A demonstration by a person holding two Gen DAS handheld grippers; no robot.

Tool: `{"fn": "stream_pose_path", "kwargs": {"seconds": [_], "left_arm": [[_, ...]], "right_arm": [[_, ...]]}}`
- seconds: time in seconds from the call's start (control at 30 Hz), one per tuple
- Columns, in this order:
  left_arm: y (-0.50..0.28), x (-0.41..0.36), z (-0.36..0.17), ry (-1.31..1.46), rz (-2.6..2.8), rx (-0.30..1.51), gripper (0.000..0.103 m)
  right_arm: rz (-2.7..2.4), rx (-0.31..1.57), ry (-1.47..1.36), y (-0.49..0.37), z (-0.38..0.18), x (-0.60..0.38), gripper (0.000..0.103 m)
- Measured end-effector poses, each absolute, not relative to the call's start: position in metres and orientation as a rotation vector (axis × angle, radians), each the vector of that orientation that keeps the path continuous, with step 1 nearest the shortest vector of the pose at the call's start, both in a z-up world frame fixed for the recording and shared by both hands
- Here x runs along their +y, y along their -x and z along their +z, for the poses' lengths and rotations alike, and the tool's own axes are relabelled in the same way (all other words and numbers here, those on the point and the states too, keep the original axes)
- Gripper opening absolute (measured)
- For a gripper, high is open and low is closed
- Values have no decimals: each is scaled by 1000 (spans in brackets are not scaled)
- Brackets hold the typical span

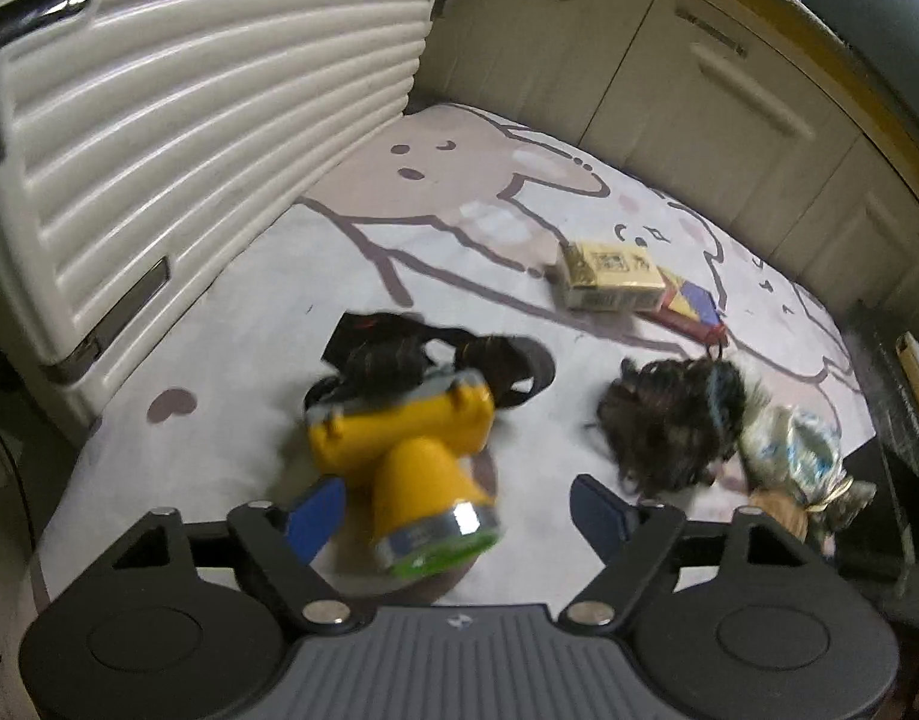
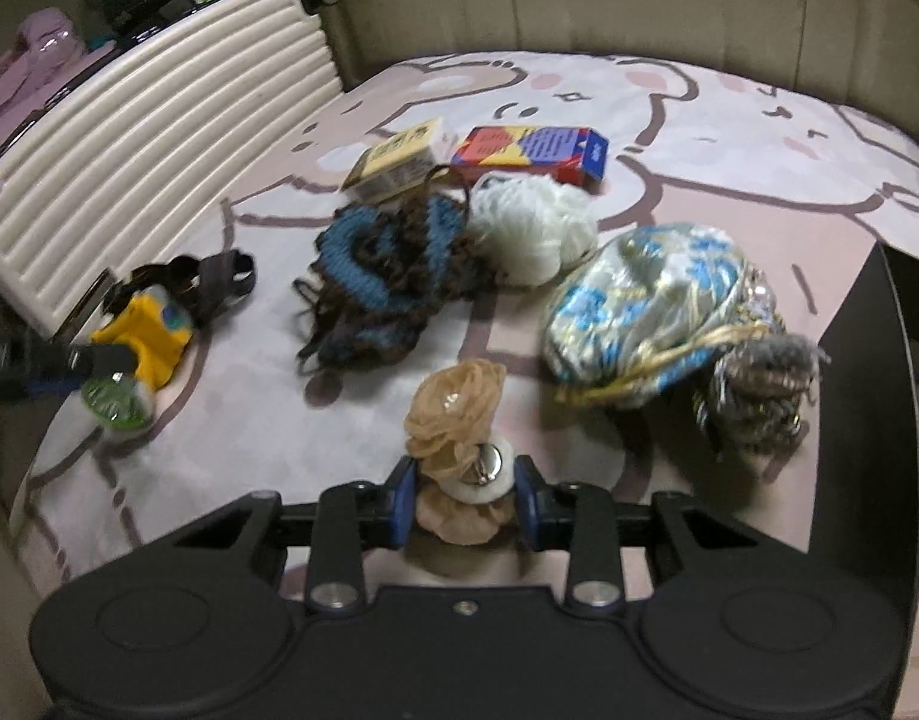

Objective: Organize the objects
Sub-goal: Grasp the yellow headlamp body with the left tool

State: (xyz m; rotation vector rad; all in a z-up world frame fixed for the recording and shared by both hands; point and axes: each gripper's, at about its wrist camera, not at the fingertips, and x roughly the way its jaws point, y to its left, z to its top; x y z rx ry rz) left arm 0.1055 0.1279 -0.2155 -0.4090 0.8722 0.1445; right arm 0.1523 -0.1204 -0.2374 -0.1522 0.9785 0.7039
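On the cartoon-printed bedspread (image 2: 729, 138), near the front edge, the right gripper (image 2: 462, 492) is clamping a beige fabric-flower hair clip (image 2: 456, 420) between its blue pads, jaws narrowed onto the clip's white base, which suggests the clip is the piece being sorted just now. Over at the left, the left gripper (image 1: 456, 507) is hanging with its jaws spread wide and gripping nothing; the yellow headlamp (image 1: 417, 450) is lying just ahead of them, lens end nearest, its black strap (image 1: 459, 354) trailing to the far side, so it is probably the next pick. The ribbed cream suitcase (image 1: 207, 138) is standing along the left edge as a wall, leaving little sideways room there. Toward the middle a blue-and-brown knitted piece (image 2: 381, 264) is touching a white yarn bundle (image 2: 537, 228), and a brocade drawstring pouch (image 2: 645, 306) is sitting to the right beside a grey tasselled item (image 2: 759, 384). Farther back a yellow box (image 2: 399, 156) and a red-and-blue box (image 2: 531, 150) are lying side by side. Open bedspread is showing between headlamp and knitting and across the far right, while a dark surface (image 2: 867, 390) is bounding the near right edge
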Motion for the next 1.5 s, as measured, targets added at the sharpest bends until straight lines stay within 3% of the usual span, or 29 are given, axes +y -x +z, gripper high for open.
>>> {"fn": "stream_pose_path", "kwargs": {"seconds": [0.2,0.33,0.83,1.2,1.33,1.47,1.5], "left_arm": [[-123,137,-222,468,202,966,57],[-126,144,-239,487,210,1014,51],[-94,112,-236,89,-60,1306,50],[-104,126,-237,259,21,1343,51],[-115,127,-244,286,42,1355,51],[-116,129,-246,304,44,1354,50],[-115,129,-246,289,50,1349,45]], "right_arm": [[785,1015,163,-143,-233,-126,34],[818,1026,180,-138,-232,-130,34],[910,1083,290,-117,-230,-145,35],[893,1037,295,-119,-228,-143,48],[896,1013,336,-118,-229,-136,58],[886,1024,348,-120,-235,-134,55],[885,1017,355,-119,-235,-133,53]]}}
